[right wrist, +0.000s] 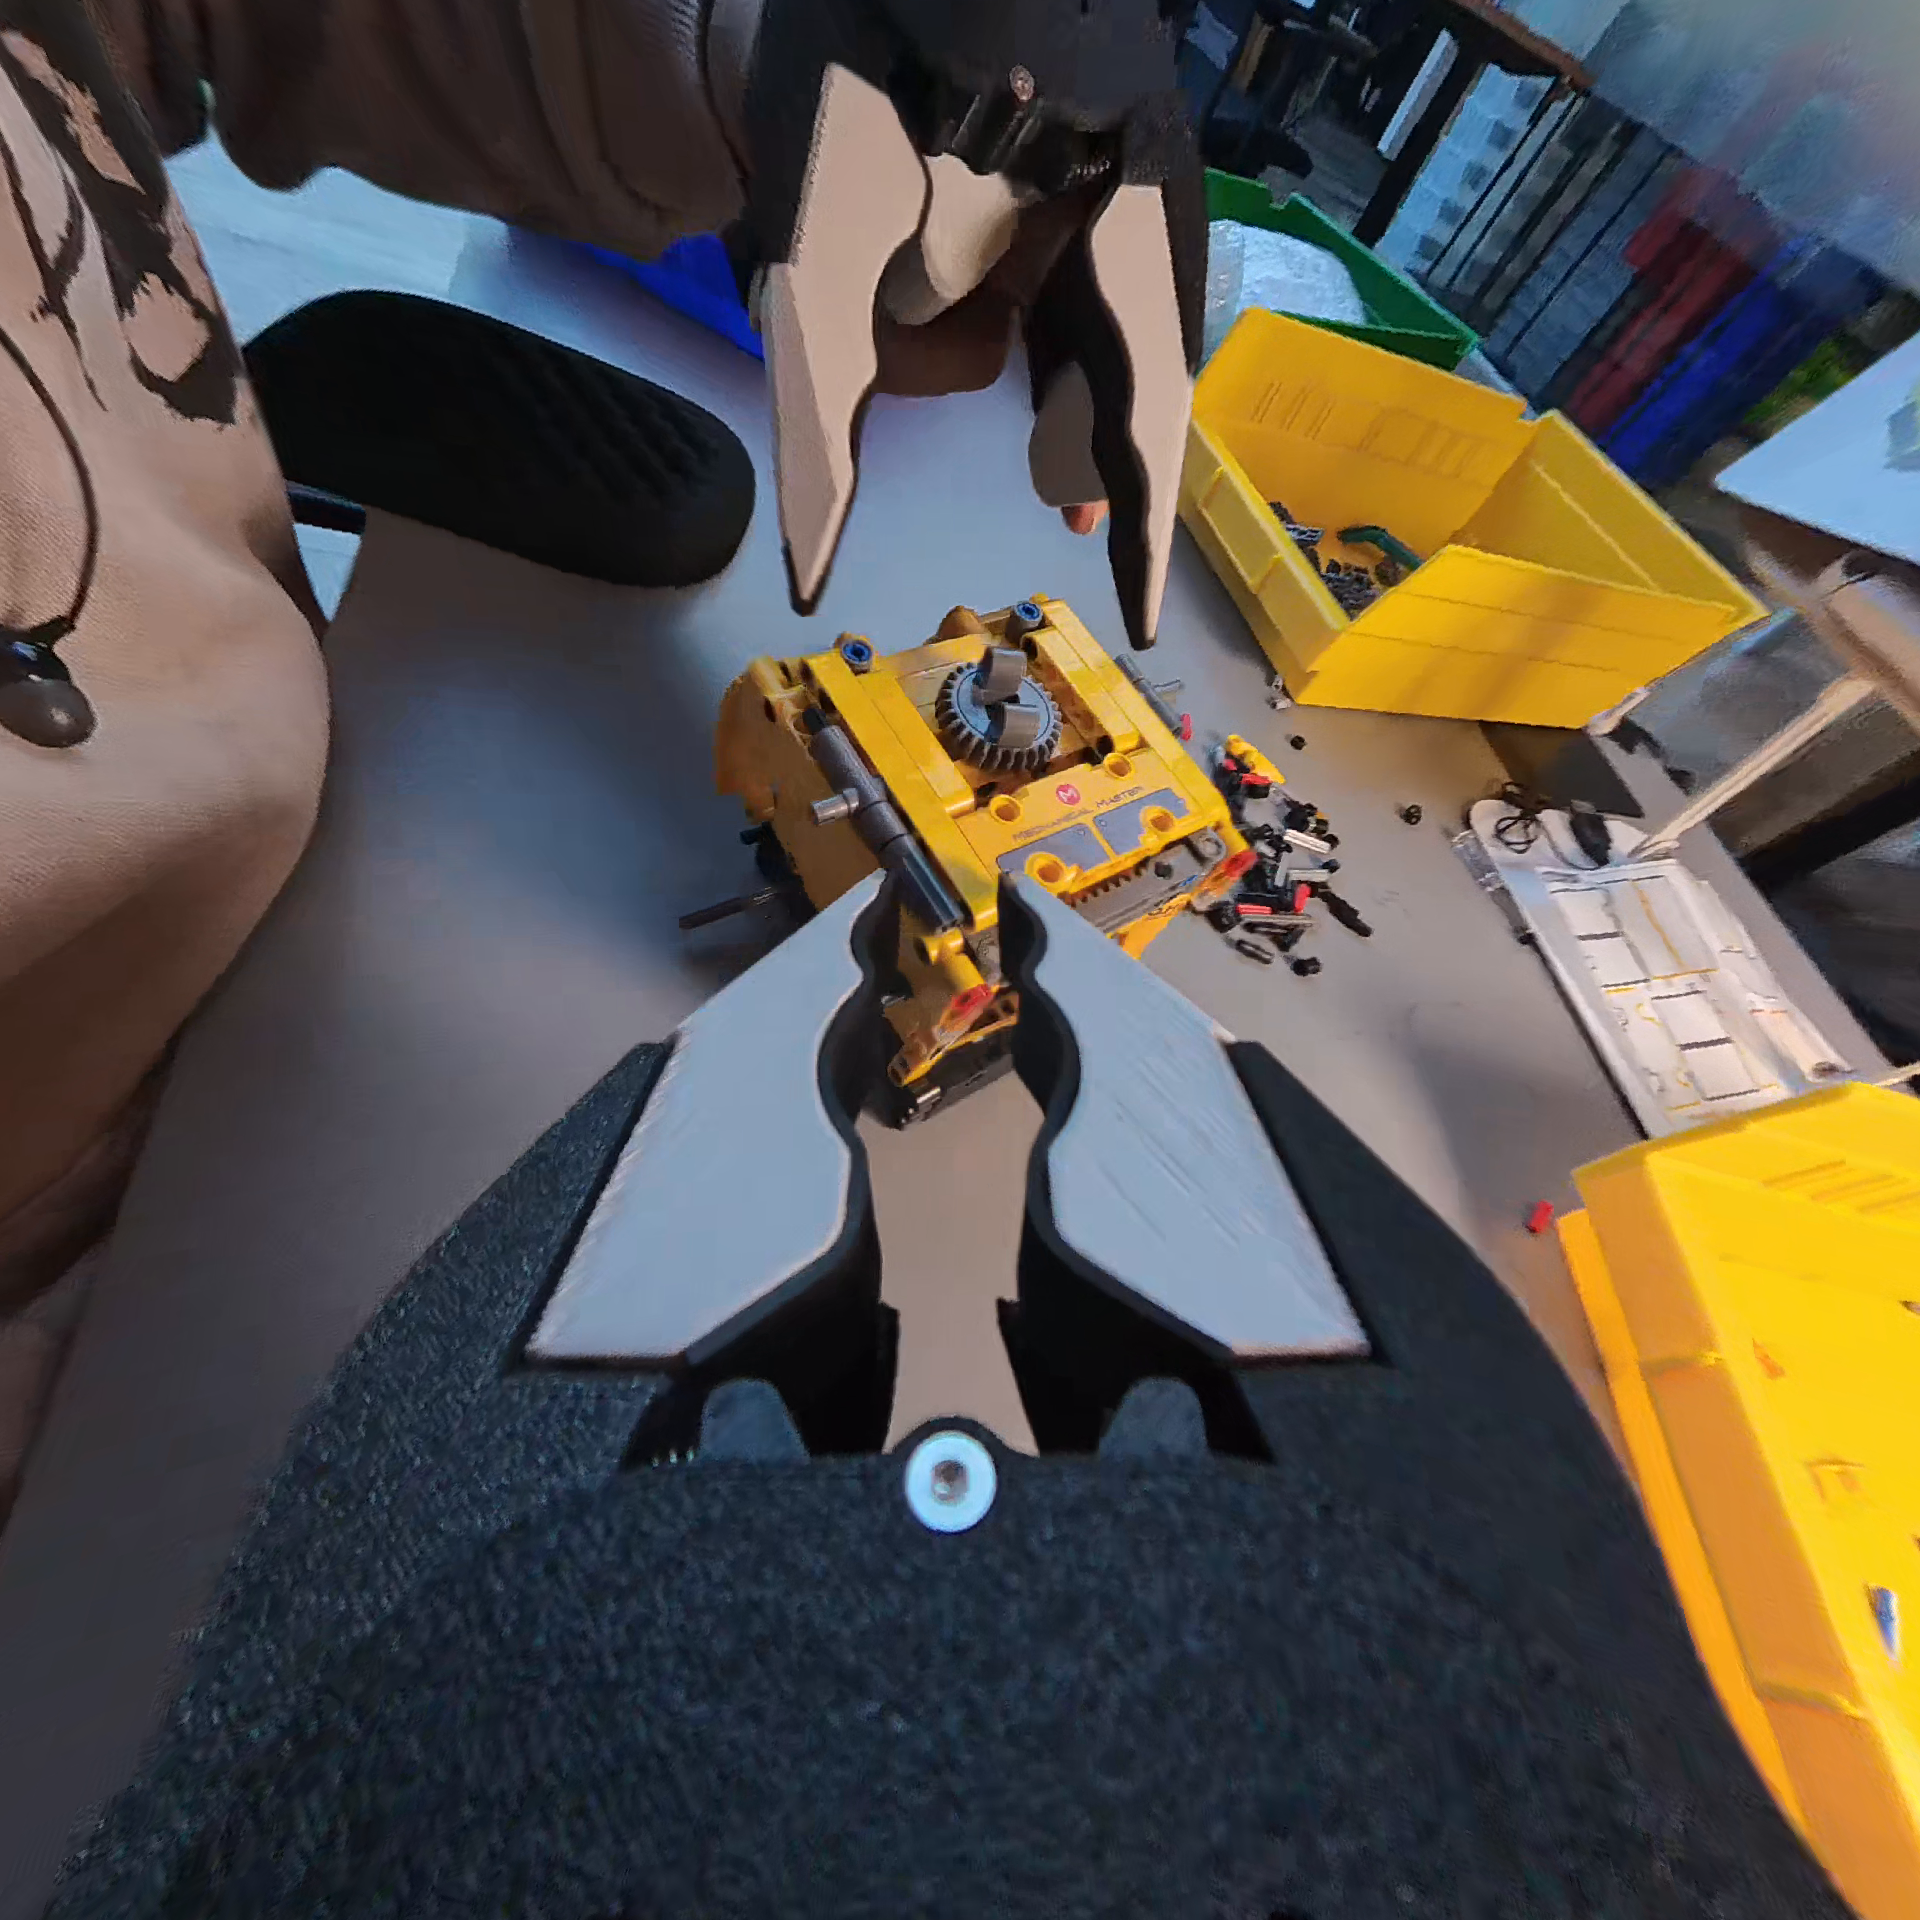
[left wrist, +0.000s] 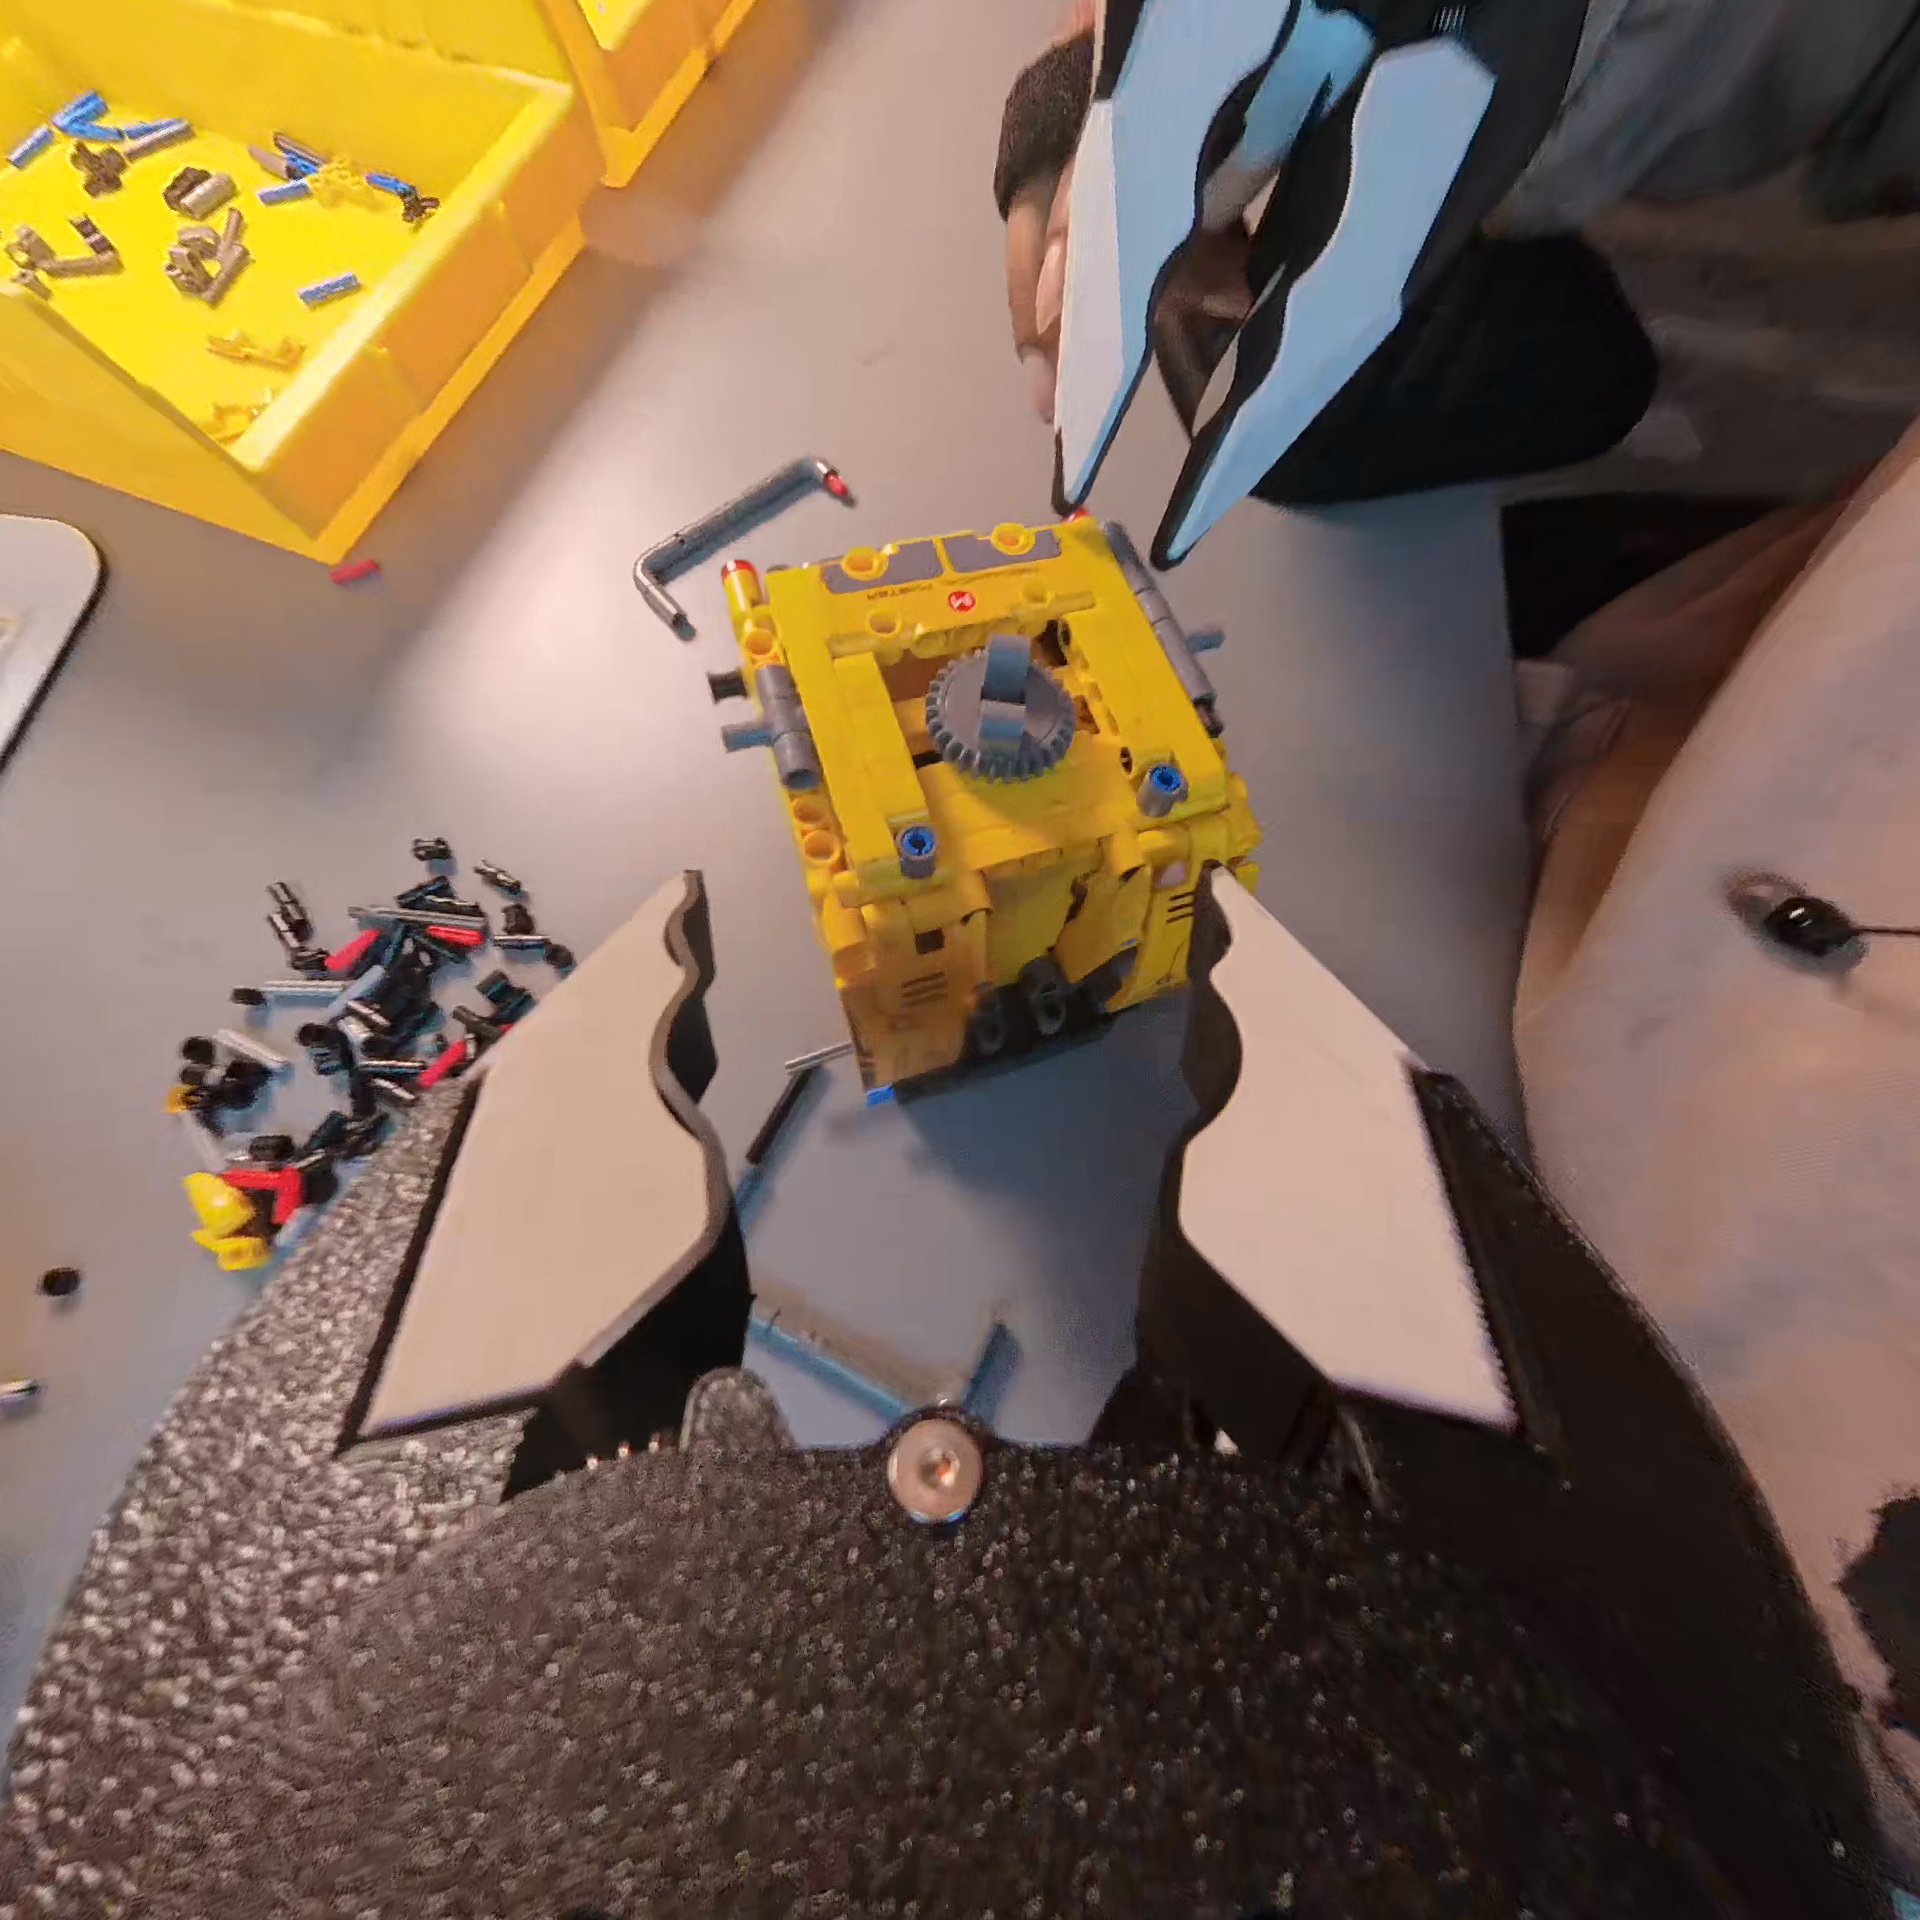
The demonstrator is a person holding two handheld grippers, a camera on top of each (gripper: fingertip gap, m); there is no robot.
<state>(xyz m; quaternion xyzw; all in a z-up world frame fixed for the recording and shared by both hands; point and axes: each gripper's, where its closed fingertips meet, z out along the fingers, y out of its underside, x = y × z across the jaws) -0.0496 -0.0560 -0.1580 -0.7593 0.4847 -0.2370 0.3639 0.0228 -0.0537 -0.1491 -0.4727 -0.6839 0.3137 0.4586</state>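
While left gripper (left wrist: 961,883) gapes beside yellow brick model (left wrist: 997,769), right gripper (right wrist: 940,883) part-open, perhaps touching.

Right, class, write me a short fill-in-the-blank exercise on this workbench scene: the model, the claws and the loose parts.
1. The brick model on the table is mostly ____ in colour.
2. On top of the model sits a grey ____.
3. The left claw has its jaws ____, one on each side of the model.
4. The loose pins lie in a heap on the ____, not in the bin.

Missing words: yellow; gear; open; table
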